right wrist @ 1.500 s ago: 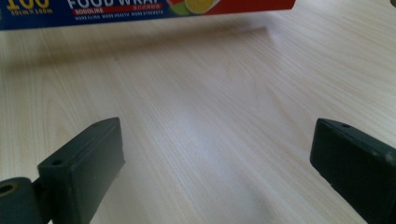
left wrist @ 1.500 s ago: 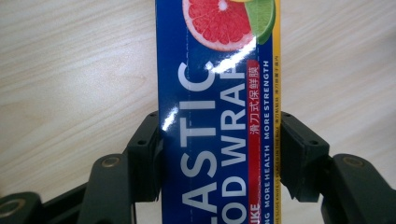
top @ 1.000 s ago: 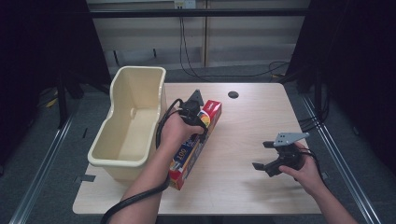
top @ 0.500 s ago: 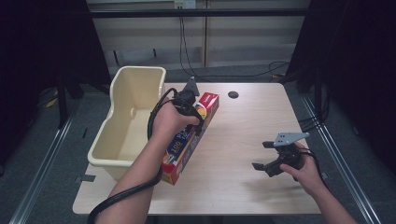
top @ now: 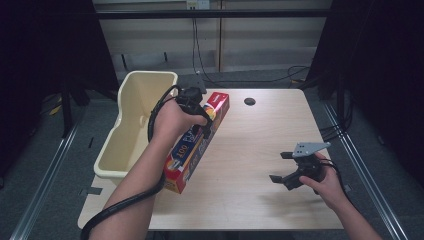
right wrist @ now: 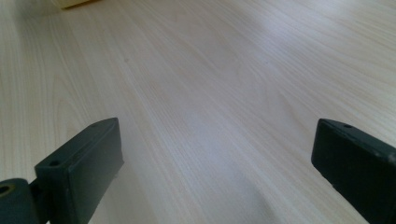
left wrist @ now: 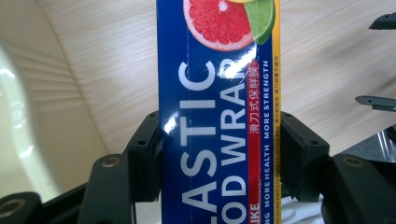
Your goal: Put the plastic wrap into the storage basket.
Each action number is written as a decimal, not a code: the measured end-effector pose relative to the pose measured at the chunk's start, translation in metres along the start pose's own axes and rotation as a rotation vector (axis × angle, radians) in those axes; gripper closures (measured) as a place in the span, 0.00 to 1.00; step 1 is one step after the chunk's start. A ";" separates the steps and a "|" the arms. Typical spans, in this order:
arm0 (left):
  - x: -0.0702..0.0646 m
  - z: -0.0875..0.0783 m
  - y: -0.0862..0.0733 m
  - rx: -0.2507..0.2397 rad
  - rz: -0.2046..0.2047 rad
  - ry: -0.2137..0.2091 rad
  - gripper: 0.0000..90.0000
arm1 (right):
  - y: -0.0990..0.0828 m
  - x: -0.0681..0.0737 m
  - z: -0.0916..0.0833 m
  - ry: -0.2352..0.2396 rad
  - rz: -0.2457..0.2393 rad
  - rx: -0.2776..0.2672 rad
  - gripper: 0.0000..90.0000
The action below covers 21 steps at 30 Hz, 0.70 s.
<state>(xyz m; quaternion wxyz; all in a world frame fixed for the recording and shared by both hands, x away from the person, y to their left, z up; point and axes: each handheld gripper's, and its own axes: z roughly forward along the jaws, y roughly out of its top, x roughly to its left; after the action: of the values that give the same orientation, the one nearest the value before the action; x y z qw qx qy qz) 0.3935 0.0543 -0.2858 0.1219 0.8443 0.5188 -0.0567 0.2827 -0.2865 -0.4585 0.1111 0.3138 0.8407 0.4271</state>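
Forearm slanting in from below, left gripper (top: pixel 204 120) clamps the plastic wrap box (top: pixel 197 142); right gripper (top: pixel 287 167) hovers level, jaws wide apart.

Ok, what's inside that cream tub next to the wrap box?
The cream tub looks empty as far as its pale floor and walls show; the forearm and near wall cover its near right corner.

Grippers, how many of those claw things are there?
2. The left gripper is clamped on the plastic wrap box beside the cream bin. The right gripper hangs open over the table on the right. None seem hidden.
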 end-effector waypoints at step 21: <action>0.015 -0.039 -0.003 -0.033 -0.047 -0.004 0.46 | 0.001 0.002 0.001 0.014 -0.014 0.008 0.02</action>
<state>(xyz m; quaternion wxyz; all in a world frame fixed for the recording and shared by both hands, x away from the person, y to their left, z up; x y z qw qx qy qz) 0.3966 0.0791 -0.2523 0.1355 0.8296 0.5392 -0.0524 0.2823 -0.2845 -0.4585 0.1068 0.3055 0.8453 0.4252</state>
